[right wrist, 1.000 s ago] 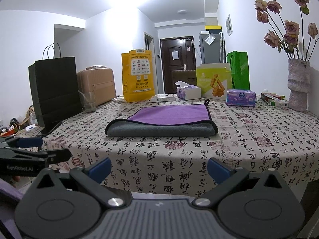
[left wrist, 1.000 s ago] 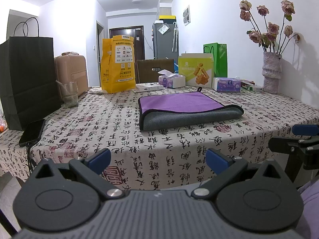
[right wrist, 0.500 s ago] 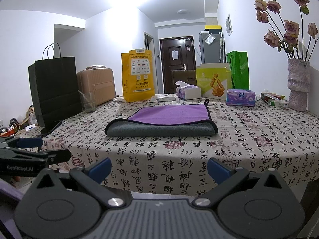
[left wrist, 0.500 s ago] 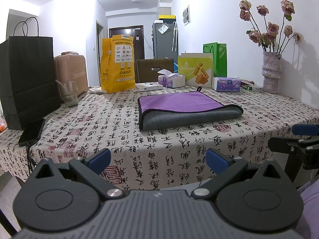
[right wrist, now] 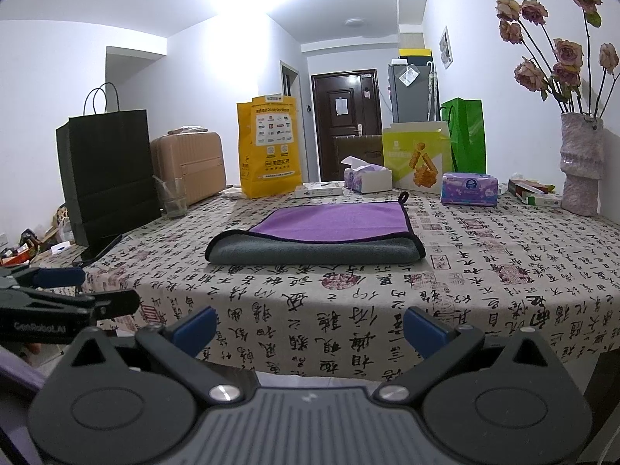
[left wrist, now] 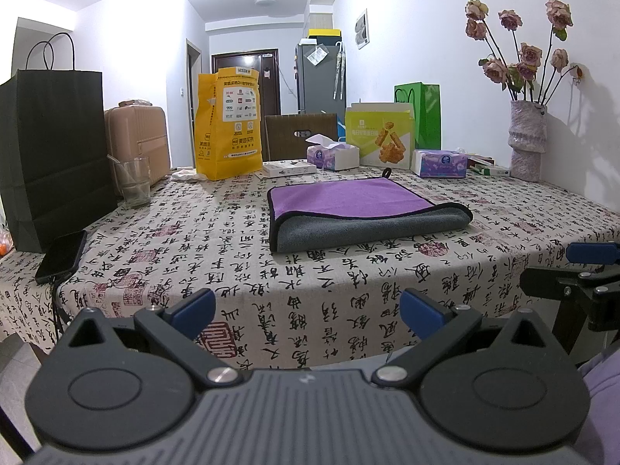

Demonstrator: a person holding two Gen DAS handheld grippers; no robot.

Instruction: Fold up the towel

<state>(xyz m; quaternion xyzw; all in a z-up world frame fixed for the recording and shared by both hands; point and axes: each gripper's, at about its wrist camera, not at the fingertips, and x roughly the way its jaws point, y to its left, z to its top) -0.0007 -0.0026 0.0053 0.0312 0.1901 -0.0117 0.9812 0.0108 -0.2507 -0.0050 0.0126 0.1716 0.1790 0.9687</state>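
Note:
A purple and grey towel (left wrist: 360,209) lies folded in half on the table with the calligraphy-print cloth (left wrist: 232,255), its rounded fold facing me; it also shows in the right wrist view (right wrist: 321,232). My left gripper (left wrist: 308,312) is open and empty, held off the table's front edge, well short of the towel. My right gripper (right wrist: 310,329) is open and empty too, at the same front edge. Each gripper shows from the side in the other's view: the right one (left wrist: 573,271), the left one (right wrist: 73,290).
A black paper bag (left wrist: 54,147), a phone (left wrist: 62,255) and a glass (left wrist: 133,182) stand at the left. A yellow bag (left wrist: 226,124), tissue boxes (left wrist: 333,155), a snack box (left wrist: 381,139) and a vase of roses (left wrist: 527,143) line the back and right.

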